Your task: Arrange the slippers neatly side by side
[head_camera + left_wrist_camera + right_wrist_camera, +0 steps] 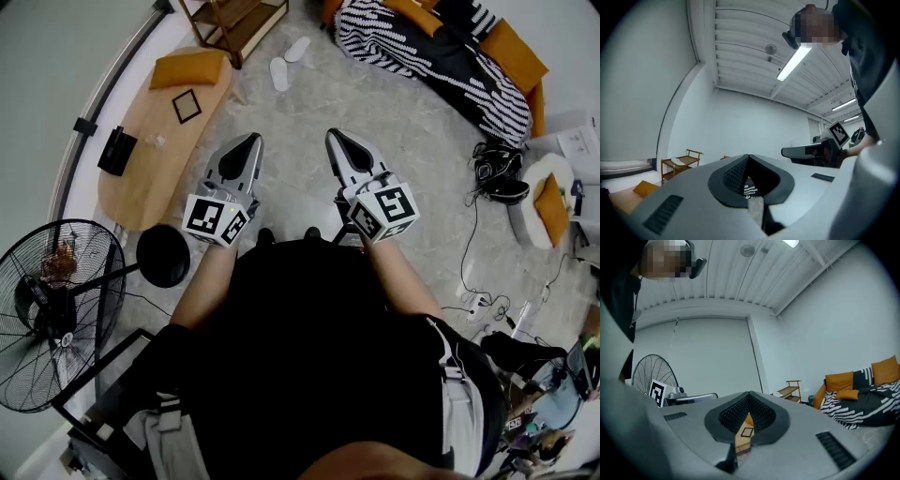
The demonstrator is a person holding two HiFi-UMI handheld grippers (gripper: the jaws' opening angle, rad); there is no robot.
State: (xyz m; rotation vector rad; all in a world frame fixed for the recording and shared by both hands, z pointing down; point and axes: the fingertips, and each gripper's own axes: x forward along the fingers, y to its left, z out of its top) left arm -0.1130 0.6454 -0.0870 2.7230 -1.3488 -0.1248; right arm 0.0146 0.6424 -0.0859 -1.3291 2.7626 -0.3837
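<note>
Over on the left a black floor fan (52, 314) is standing beside a long wooden table (150, 178), which is carrying an orange cushion (187, 67) at its far end. The person is holding both tools out level in front of the body. The left gripper (249, 142) is pointing forward with its fingers meeting at the tips and gripping nothing. Well ahead of it, the two white slippers (279, 73) are lying on the pale floor (394, 122) just beside a low wooden shelf (234, 23) – close to each other but askew, one pointing straight away and the other slanting off to the right. The right gripper (336, 137) is hovering near its partner, roughly parallel, its fingers likewise closed together and empty – both tools are sitting well apart from the slippers. At the far right a sofa (511, 47) is bearing a black-and-white striped blanket (412, 47).
</note>
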